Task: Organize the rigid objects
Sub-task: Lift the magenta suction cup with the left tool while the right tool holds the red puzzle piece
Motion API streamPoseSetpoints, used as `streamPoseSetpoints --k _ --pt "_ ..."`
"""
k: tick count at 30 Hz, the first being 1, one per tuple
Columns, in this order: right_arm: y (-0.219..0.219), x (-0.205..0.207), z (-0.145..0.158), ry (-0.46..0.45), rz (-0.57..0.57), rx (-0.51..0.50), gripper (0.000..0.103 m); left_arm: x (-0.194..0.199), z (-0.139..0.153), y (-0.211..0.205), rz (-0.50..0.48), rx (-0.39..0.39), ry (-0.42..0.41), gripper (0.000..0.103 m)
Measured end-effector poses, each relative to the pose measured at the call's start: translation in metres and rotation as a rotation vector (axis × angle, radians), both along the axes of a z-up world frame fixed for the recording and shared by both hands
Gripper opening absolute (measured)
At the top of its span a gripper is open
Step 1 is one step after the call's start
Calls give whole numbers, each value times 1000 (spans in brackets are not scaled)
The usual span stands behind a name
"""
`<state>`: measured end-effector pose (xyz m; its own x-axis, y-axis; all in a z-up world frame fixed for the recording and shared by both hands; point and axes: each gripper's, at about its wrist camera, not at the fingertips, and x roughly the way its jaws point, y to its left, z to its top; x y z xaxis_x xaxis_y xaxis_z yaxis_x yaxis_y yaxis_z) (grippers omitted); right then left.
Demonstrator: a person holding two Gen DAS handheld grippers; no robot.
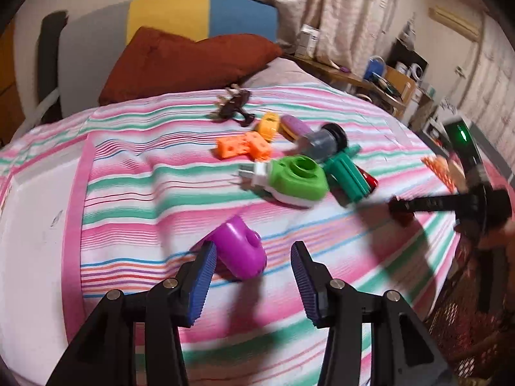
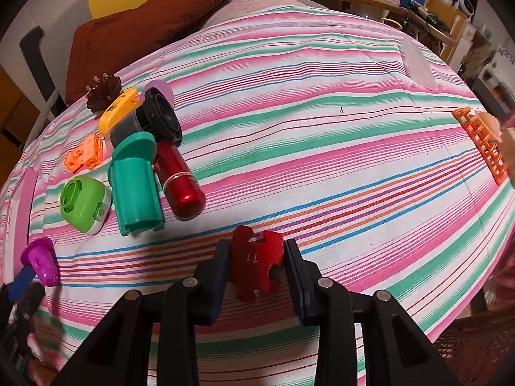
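Down at the bottom of the right wrist view, the right gripper [image 2: 257, 265] pinches a red puzzle-shaped piece [image 2: 256, 262] above the striped bedspread [image 2: 322, 167]. Meanwhile the left gripper [image 1: 252, 271] is spread, a purple plastic piece [image 1: 239, 251] lying loose between its fingers; other toys cluster mid-frame, among them a green dispenser [image 1: 297, 177].

A home bedroom: striped bedspread [image 2: 322, 128], rust pillow [image 1: 180, 64], curtains [image 1: 338, 9].

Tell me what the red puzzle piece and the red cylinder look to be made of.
Red puzzle piece: probably foam or soft rubber; matte, slightly grainy face, thick cut edges.
Red cylinder: likely metal or metallic-coated plastic; glossy, with sharp bright highlights at its rounded end.
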<state>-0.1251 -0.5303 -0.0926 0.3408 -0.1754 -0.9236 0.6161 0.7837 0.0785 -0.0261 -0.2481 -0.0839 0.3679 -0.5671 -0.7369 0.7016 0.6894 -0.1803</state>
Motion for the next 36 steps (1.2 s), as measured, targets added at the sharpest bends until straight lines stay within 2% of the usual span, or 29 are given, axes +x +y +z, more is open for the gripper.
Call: streamPoseSetpoints --k 2,7,9,11,13,22,31,36 --pt "0 1 0 2 3 -3 35 9 -1 -2 6 -2 26 49" --pt "0 0 1 2 4 -2 35 16 -21 -8 57 99 80 49" --pt "-1 1 0 2 5 0 35 16 -23 0 86 59 89 45" --pt "-1 1 0 3 6 -3 35 17 -21 5 93 40 94 32" --pt "-1 1 0 5 8 -7 34 18 -15 7 93 29 84 31" --pt "1 1 3 -28 22 11 33 18 7 17 114 6 25 29" --pt "10 6 2 -18 63 -15 33 18 5 17 100 18 0 27" --pt "12 6 0 -11 71 -26 33 21 -5 15 110 46 21 32"
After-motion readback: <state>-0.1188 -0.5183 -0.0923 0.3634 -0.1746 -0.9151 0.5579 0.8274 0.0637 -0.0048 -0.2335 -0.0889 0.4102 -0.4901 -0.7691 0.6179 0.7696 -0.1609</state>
